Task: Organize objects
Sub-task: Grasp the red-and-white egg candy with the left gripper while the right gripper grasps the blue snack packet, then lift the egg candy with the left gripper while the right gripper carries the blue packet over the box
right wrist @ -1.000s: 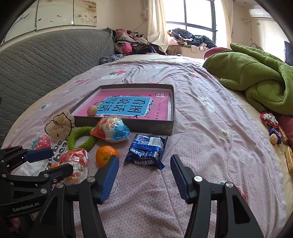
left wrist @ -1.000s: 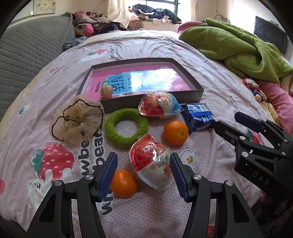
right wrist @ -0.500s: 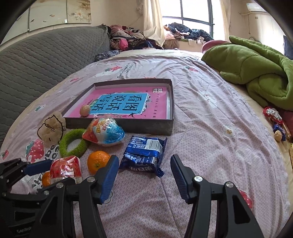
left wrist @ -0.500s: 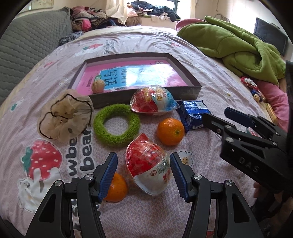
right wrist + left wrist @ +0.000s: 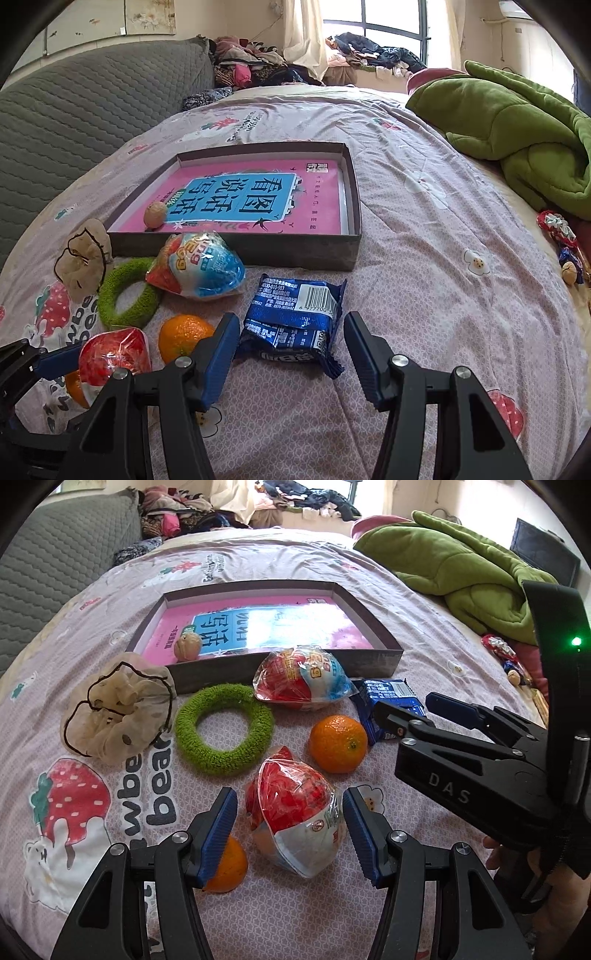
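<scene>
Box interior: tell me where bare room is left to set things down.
The box holds only a small round nut-like ball in its near-left corner; the rest of the pink book cover is free. Outside, the near wall is crowded by the blue-red packet and green ring.

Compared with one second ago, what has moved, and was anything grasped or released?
Both claws advanced, both open, gripping nothing. The left claw now straddles the red-and-white snack pack; the right claw closed in on the blue packet. The oranges, green ring and box did not move.
</scene>
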The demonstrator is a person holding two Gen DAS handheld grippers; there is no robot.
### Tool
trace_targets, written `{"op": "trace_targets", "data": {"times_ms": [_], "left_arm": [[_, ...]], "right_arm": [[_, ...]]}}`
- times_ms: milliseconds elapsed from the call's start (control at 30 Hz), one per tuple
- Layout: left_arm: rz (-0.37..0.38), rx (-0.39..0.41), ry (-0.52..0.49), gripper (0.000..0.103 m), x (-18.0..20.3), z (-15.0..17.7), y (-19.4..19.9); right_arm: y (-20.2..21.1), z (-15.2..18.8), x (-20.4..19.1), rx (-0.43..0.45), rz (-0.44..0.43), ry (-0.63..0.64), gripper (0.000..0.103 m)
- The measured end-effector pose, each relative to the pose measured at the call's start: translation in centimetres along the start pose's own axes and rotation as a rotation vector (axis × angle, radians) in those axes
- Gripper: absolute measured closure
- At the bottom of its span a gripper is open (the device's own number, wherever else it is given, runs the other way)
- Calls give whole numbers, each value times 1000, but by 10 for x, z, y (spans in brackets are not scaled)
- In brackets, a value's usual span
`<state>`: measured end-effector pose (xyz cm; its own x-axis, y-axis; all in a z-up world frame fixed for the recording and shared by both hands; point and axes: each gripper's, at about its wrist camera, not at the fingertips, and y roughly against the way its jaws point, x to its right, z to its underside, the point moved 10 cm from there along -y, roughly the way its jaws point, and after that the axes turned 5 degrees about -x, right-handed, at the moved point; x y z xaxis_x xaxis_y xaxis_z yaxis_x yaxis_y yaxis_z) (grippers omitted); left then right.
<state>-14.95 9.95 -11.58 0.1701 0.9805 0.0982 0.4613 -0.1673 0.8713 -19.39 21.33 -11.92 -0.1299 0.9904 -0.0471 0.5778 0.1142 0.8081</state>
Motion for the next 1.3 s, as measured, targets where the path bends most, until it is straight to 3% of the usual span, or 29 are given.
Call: {"op": "trace_targets", "data": {"times_ms": [700,933,1300], "left_arm": [[-26,-40,22,42,4,1,-20],[-15,-27,18,48,6,-1,-22],[0,22,-6,48,11,-6,-12]], "right_arm": [[-17,-3,2,-39,33,9,46],[-13,-2,1,-25,34,42,50],[1,-1,5,5,1,27,51]]}}
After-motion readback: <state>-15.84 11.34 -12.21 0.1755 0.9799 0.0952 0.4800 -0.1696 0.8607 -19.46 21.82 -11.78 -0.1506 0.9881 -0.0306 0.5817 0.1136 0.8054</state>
